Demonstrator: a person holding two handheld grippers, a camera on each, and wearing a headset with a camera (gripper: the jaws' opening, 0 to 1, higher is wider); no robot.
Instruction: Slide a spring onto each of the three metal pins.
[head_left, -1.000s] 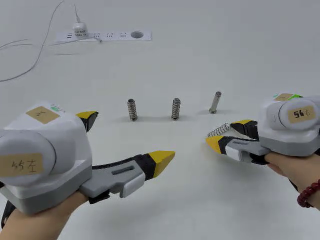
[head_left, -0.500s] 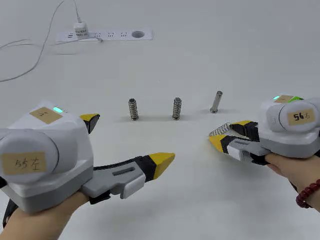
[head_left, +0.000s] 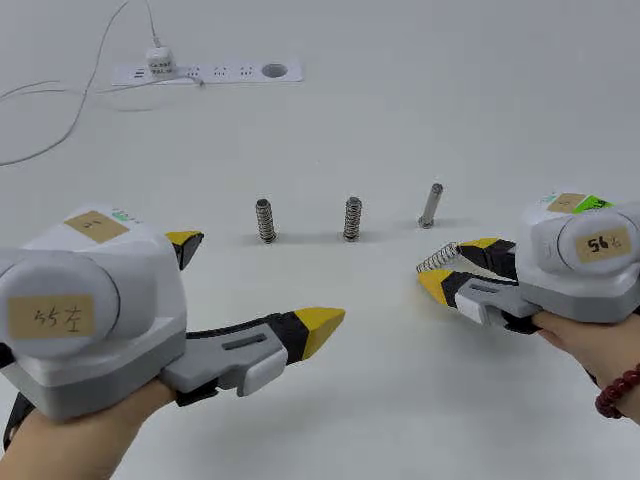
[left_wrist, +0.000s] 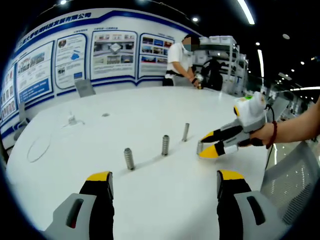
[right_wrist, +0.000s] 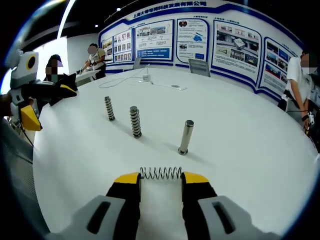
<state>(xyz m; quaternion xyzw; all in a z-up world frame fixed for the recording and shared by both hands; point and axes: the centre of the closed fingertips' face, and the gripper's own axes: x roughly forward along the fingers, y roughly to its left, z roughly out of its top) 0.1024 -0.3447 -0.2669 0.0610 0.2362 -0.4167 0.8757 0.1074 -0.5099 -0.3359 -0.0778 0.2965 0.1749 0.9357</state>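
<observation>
spring (right_wrist: 160, 173) of coiled wire clamped by right gripper (right_wrist: 160, 177).

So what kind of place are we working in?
Probably a company exhibition hall or demo lab: blue-bordered printed display boards line the wall, the work sits on a large white round table, and shelving with boxes stands behind.

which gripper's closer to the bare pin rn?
Right. The right gripper, holding a spring, sits just short of the bare pin; the left gripper hangs open, far off to its left.
</observation>
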